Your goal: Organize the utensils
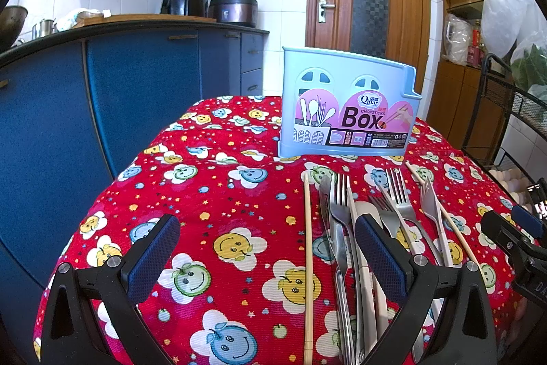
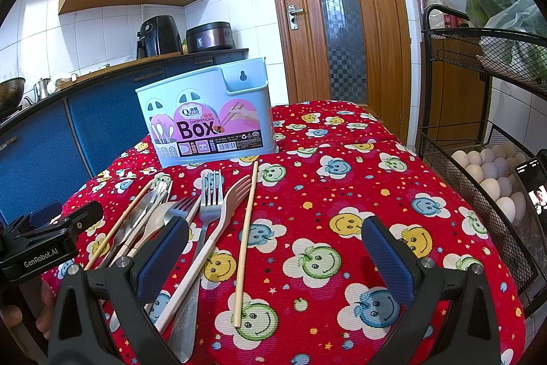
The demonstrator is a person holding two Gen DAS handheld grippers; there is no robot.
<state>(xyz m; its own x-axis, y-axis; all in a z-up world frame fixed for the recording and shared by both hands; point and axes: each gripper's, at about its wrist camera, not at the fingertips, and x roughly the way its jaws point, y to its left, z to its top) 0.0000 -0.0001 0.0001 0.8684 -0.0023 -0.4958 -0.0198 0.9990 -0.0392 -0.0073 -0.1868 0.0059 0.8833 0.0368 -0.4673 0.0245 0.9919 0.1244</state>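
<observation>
Partly hidden at lower centre of the left wrist view: a pile of utensils (image 1: pixel 359 228), handles cut off by the bottom edge and by the right pad of the left tongs (image 1: pixel 270 252). Hard to count, with metal forks, a knife blade and cream plastic pieces overlapping. Easier to separate in the right wrist view: a steel fork (image 2: pixel 209 194), shiny and flat-tined; a beige plastic fork (image 2: pixel 218 221), matte, lying slantwise with its handle toward the lower left; a wooden chopstick (image 2: pixel 245 245), thin, straight and pale, just right of the pile and apart from it. Another chopstick (image 1: pixel 308 262) at the pile's left side in the left wrist view, bottom end cut off by the frame.

Behind the pile, in the upper middle of both views, a pale blue plastic chopsticks box (image 2: pixel 208 115), upright on the table (image 2: pixel 376 159), smooth-walled with arched cut-outs and a pink printed label; inside not visible. Covering the table, a red woven cloth printed with smiling flowers.

Left tongs spread wide, nothing between the blue ribbed pads, black frame below. Right tongs (image 2: pixel 273 255) likewise spread wide and empty, left pad overlapping the pile's near ends. At far right of the right wrist view, a black wire rack (image 2: pixel 478 132) holding pale eggs, partly cropped.
</observation>
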